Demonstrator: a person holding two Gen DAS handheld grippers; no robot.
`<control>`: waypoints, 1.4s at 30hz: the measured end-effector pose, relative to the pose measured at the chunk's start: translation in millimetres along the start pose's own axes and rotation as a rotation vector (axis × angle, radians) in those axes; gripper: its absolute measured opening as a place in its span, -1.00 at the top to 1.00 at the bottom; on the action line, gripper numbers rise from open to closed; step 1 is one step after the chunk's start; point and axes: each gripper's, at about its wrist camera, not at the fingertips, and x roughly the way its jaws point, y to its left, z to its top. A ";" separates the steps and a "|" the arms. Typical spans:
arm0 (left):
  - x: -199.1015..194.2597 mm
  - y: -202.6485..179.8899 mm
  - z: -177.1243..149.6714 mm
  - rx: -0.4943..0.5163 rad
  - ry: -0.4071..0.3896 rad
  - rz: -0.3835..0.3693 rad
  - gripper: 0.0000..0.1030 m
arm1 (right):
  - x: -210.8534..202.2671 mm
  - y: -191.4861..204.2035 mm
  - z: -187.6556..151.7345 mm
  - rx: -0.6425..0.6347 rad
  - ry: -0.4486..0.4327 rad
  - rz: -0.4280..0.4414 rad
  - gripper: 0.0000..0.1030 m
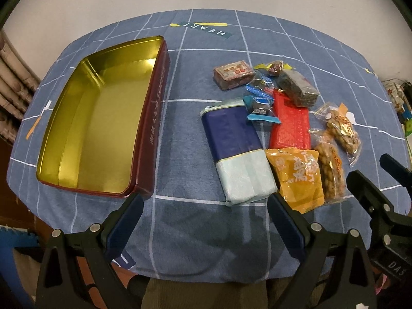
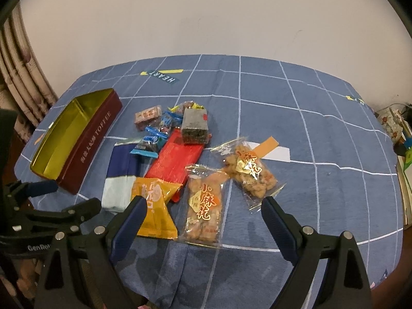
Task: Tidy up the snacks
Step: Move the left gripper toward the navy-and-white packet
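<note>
An open maroon toffee tin (image 1: 152, 118) (image 2: 95, 141) with a bare gold inside lies on the left of the blue checked tablecloth. Right of it lies a heap of snacks: a navy and pale-blue pack (image 1: 237, 149) (image 2: 119, 177), an orange pouch (image 1: 300, 177) (image 2: 154, 211), a red flat pack (image 1: 291, 123) (image 2: 177, 159), two clear bags of fried twists (image 1: 331, 172) (image 2: 204, 206) (image 2: 249, 172), blue-wrapped candies (image 1: 260, 103) (image 2: 154, 136), a small brown box (image 1: 233, 73) and a dark block (image 1: 298, 87) (image 2: 194, 125). My left gripper (image 1: 206, 206) hovers open above the near table edge. My right gripper (image 2: 203, 208) is open, low over the nearer twist bag.
The tablecloth (image 1: 185, 154) (image 2: 322, 154) hangs over the near edge, with bare cloth on the right half. A white wall stands behind. Curtains (image 2: 23, 77) hang at the left. Cluttered items (image 2: 394, 128) sit off the table's right end.
</note>
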 end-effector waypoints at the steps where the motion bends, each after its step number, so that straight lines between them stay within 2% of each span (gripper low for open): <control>1: -0.2 -0.4 0.2 0.005 -0.002 0.001 -0.86 | 0.9 0.0 0.3 -0.004 0.002 0.000 -0.80; 14: -0.4 -3.0 3.3 0.029 -0.014 0.007 -0.86 | 8.7 -1.2 2.8 0.005 0.019 0.006 -0.80; 31: -1.5 11.4 1.7 -0.016 -0.013 0.013 -0.86 | 13.8 -4.9 1.5 0.030 0.037 0.005 -0.78; 33: -0.7 13.0 1.6 -0.020 -0.010 0.013 -0.86 | 15.8 -6.4 1.3 0.034 0.042 0.001 -0.73; 35: -0.4 12.0 1.8 -0.017 -0.008 0.013 -0.86 | 20.4 -8.4 0.8 0.038 0.060 0.014 -0.56; 39: 0.4 12.0 2.8 -0.016 -0.008 0.016 -0.86 | 27.3 -12.0 -0.1 0.046 0.076 0.007 -0.53; 42: 0.5 10.6 3.2 -0.013 -0.011 0.017 -0.86 | 35.2 -13.7 1.9 0.043 0.095 0.013 -0.29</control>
